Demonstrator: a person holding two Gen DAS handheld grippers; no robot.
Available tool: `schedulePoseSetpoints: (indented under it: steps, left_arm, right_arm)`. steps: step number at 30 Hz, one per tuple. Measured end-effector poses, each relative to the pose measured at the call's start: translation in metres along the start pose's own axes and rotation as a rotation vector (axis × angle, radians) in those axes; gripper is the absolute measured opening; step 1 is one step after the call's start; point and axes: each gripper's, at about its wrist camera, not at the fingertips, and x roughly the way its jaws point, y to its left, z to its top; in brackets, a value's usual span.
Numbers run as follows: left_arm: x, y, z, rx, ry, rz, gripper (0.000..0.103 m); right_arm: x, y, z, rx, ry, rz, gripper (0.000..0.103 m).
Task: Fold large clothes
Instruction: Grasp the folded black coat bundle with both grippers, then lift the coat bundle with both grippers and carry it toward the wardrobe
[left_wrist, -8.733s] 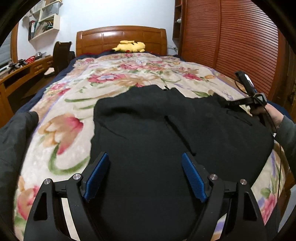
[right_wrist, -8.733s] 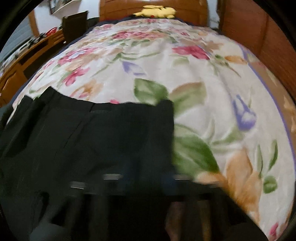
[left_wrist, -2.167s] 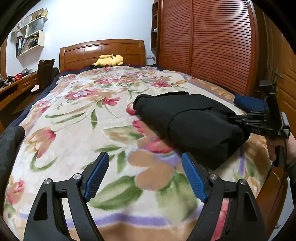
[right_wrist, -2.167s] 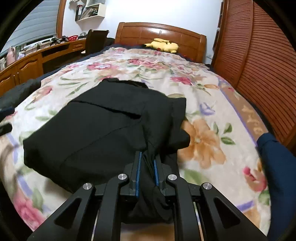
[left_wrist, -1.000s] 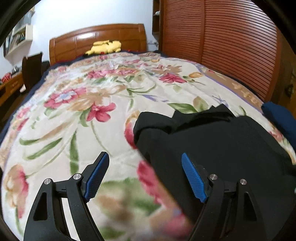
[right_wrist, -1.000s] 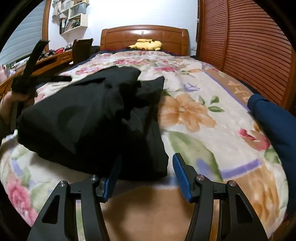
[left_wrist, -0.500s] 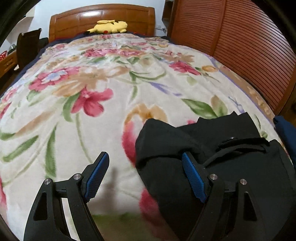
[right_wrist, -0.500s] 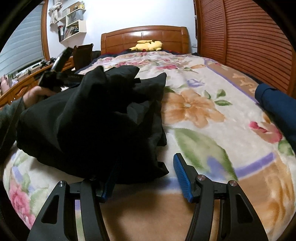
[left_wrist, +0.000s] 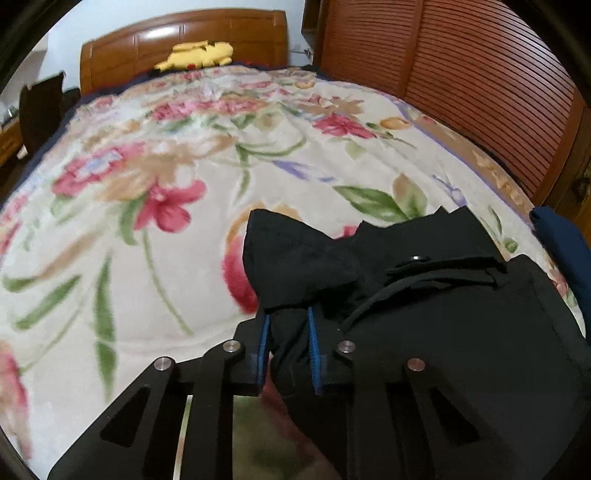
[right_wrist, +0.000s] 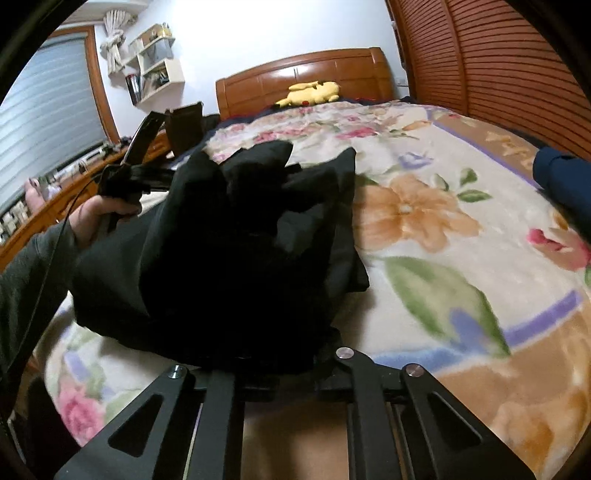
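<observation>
The left gripper (left_wrist: 287, 325) is closing on a corner of the black clothes (left_wrist: 461, 332). The right gripper (right_wrist: 293, 384) is closing on their near edge. They lie on the flowery bed (left_wrist: 184, 155).

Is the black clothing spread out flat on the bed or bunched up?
Bunched up. The black clothing sits in a lumpy heap on the flowery blanket, with folds sticking up.
</observation>
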Motion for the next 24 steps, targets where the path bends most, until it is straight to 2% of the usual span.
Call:
schedulePoseSetpoints:
  steps: [2,10,16,24]
  left_arm:
    - [-0.019,-0.003,0.001,0.007,-0.025,0.012,0.016]
    - [-0.075,-0.032,0.001,0.076,-0.073,0.037,0.015]
    - [-0.093,-0.06,0.0,0.102,-0.094,0.026,0.015]
    - [-0.103,-0.118,0.004,0.169,-0.127,-0.012,0.015]
  right_arm:
    - [-0.007,-0.002,0.002,0.014,-0.02,0.012,0.01]
    - [-0.039,0.0,0.016,0.005,-0.11,-0.04,0.008]
    - [-0.057,-0.024,0.021,0.012,-0.137,-0.07,0.008]
    - [-0.09,-0.054,0.016,0.042,-0.172,-0.122,0.008]
